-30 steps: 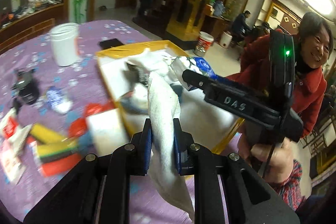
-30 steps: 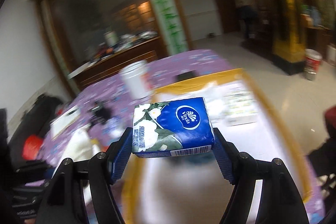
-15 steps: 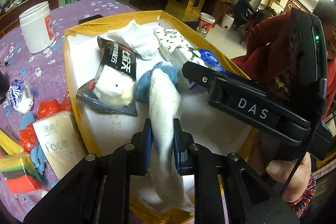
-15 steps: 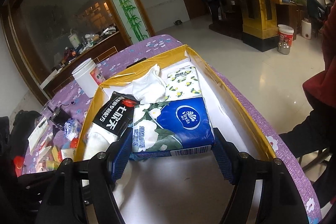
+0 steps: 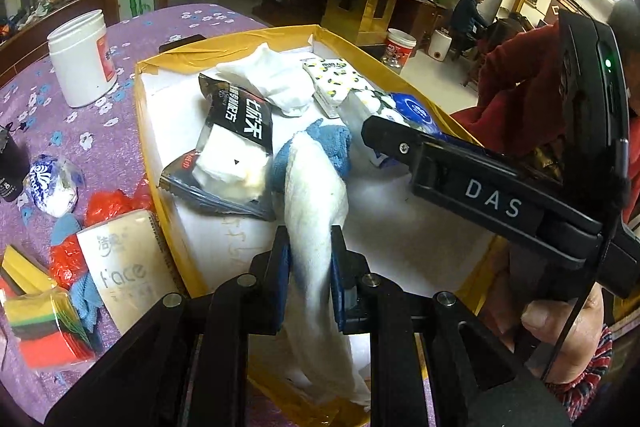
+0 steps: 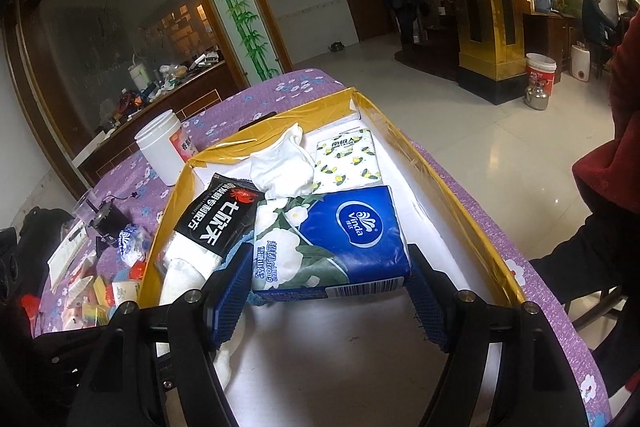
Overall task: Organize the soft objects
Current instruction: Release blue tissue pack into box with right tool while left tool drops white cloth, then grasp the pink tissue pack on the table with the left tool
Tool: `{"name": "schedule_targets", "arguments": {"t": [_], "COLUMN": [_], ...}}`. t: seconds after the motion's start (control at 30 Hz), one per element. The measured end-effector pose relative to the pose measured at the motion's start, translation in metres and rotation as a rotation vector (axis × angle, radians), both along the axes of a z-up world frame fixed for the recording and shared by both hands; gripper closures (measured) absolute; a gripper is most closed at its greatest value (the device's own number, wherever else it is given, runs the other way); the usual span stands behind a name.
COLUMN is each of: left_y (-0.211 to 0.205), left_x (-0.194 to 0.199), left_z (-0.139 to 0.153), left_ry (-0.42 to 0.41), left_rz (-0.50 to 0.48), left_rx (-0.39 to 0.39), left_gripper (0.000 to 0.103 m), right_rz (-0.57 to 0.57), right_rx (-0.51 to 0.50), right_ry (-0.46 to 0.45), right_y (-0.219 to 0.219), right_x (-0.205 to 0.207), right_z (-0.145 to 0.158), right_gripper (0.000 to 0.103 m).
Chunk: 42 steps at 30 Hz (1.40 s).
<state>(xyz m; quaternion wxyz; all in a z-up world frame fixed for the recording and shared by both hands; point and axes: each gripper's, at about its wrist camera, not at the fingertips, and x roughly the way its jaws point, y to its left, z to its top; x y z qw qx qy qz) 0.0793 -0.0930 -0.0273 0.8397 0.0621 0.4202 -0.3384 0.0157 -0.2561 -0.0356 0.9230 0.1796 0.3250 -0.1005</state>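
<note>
Tiled hall behind, gilt pillars, a bamboo panel by a glass partition, a few people standing far off. Purple flowered counter [image 5: 120,131] carries everything. On it sits a tray [image 6: 452,195], yellow-taped rim, white floor, the biggest thing on the counter. Inside the tray: a black snack pack [image 5: 236,155] lying flat toward the left side; a white sock [image 6: 286,163] bunched at the far end; a lemon-print tissue pack [image 6: 350,161] just beside the sock on its right; a blue cloth [image 5: 328,147] near the middle, partly under the towel. Right claw [image 6: 332,289] is clamped on a blue tissue pack [image 6: 340,239], one pad on each short side, the pack held over the tray's middle with its far edge overlapping the sock and lemon pack in view; whether it touches the tray floor cannot be told. Left claw [image 5: 310,275] pinches a white towel [image 5: 316,203] between its pads; the towel runs forward into the tray, its far end lying against the blue cloth, and its near end hangs down over the tray's near rim. Left of the tray on the counter: a white jar [image 5: 82,61] upright at the far side, a "face" tissue pack [image 5: 128,267] touching the tray's left wall, striped sponges [image 5: 44,323] near the counter's edge, red wrappers [image 5: 108,203], and a small blue-and-white packet [image 5: 52,183].
</note>
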Motion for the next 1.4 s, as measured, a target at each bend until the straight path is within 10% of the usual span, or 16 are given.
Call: {"name": "schedule_targets", "arguments": {"t": [0.33, 1.4], "left_y": [0.007, 0.047], "left_x": [-0.007, -0.006], "left_z": [0.011, 0.040], "left_ry": [-0.075, -0.049], "left_rz": [0.019, 0.123], "left_rx": [-0.024, -0.068], "left_gripper": [0.050, 0.049], "right_rz": [-0.002, -0.046], "right_rx": [0.023, 0.035], "right_ry": [-0.005, -0.170], "right_y": [-0.002, -0.008], "right_x": [-0.003, -0.026], "right_z": [0.001, 0.024], "right_gripper": [0.026, 0.024]}}
